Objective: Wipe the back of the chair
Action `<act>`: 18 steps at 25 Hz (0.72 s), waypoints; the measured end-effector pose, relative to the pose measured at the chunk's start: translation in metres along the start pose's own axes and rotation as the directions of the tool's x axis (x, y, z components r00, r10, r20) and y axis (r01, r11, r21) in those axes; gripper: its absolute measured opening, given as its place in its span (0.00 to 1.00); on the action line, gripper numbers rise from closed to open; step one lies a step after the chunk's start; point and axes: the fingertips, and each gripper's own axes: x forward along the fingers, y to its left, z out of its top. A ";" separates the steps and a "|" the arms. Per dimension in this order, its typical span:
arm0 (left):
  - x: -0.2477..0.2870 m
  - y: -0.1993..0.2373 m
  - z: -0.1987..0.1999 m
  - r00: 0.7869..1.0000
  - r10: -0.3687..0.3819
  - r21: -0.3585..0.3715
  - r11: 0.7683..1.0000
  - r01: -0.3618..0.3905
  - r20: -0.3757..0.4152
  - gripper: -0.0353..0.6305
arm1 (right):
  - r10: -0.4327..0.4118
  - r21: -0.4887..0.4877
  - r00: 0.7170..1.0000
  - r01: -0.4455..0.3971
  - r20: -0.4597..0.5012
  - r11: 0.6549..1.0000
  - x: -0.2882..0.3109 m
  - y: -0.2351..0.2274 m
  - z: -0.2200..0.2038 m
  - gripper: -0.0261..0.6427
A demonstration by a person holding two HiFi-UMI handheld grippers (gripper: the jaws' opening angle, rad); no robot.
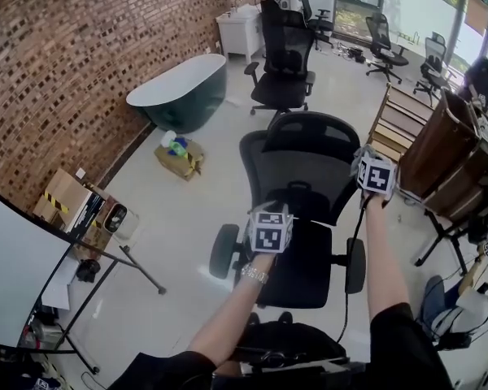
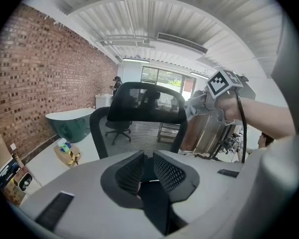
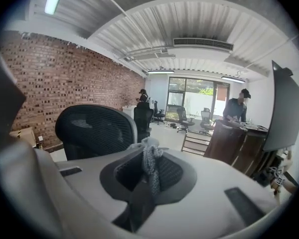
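The black mesh chair (image 1: pixel 299 165) stands in the middle of the pale floor, its back facing the person. The right gripper (image 3: pixel 150 164) is level with the back's upper right edge, its jaws pinching a grey knitted cloth (image 3: pixel 148 151) that bunches up above the pads. The left gripper (image 2: pixel 148 169) is lower, in front of the backrest over the seat; its jaws leave only a narrow gap with nothing in it. Beyond the chair stands a second office chair (image 1: pixel 283 63). To the chair's left are a cardboard box (image 1: pixel 179 161) and, farther back, a teal bathtub (image 1: pixel 179 94) along the brick wall (image 1: pixel 73 63). Just beside its right stand wooden racks (image 1: pixel 439 153) — close to the right arm.
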 end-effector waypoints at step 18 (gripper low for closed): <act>-0.037 0.042 -0.013 0.993 0.117 -0.049 0.992 -0.117 0.006 0.15 | 0.384 -0.143 0.923 -0.378 0.022 0.915 0.012 0.281 0.006 0.11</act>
